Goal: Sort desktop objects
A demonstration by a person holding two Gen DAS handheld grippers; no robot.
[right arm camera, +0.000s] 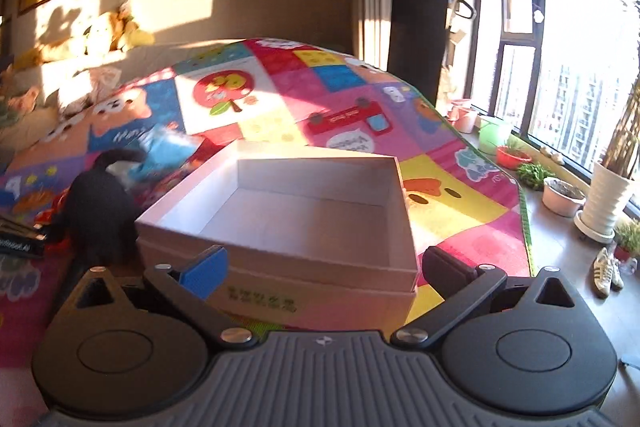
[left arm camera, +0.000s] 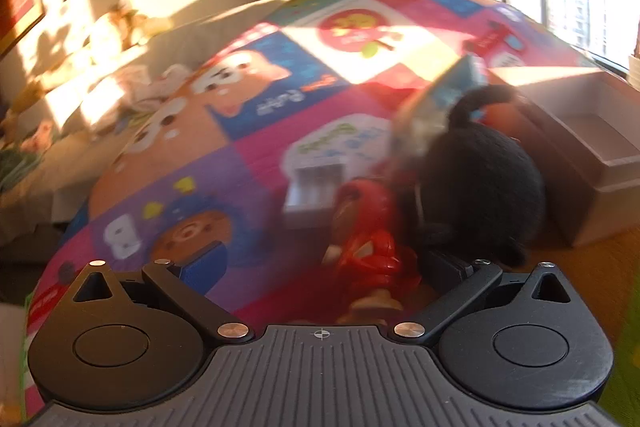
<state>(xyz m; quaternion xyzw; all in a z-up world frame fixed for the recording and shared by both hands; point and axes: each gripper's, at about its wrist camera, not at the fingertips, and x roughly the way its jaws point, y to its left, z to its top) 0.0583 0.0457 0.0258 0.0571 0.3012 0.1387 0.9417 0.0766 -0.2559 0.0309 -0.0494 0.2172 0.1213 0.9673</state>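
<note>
The likeliest slip, as I judge it, is a bad pick in the clutter: the red toy figure (left arm camera: pixel 370 247) lies touching a black plush toy (left arm camera: pixel 480 179), with a blue packet (left arm camera: pixel 452 87) leaning just behind, so closing fingers could catch the plush or nudge the pile aside, and the blurred left view makes aiming harder. The left hand-held gripper (left arm camera: pixel 320 269) hangs low over the colourful play mat (left arm camera: pixel 248 99) with its jaws spread wide, holding nothing, the red figure between them. The right hand-held gripper (right arm camera: pixel 322 267) is also spread and empty, pointed at the open white box (right arm camera: pixel 304 211), which sits on the mat just beside the plush, nothing inside.
</note>
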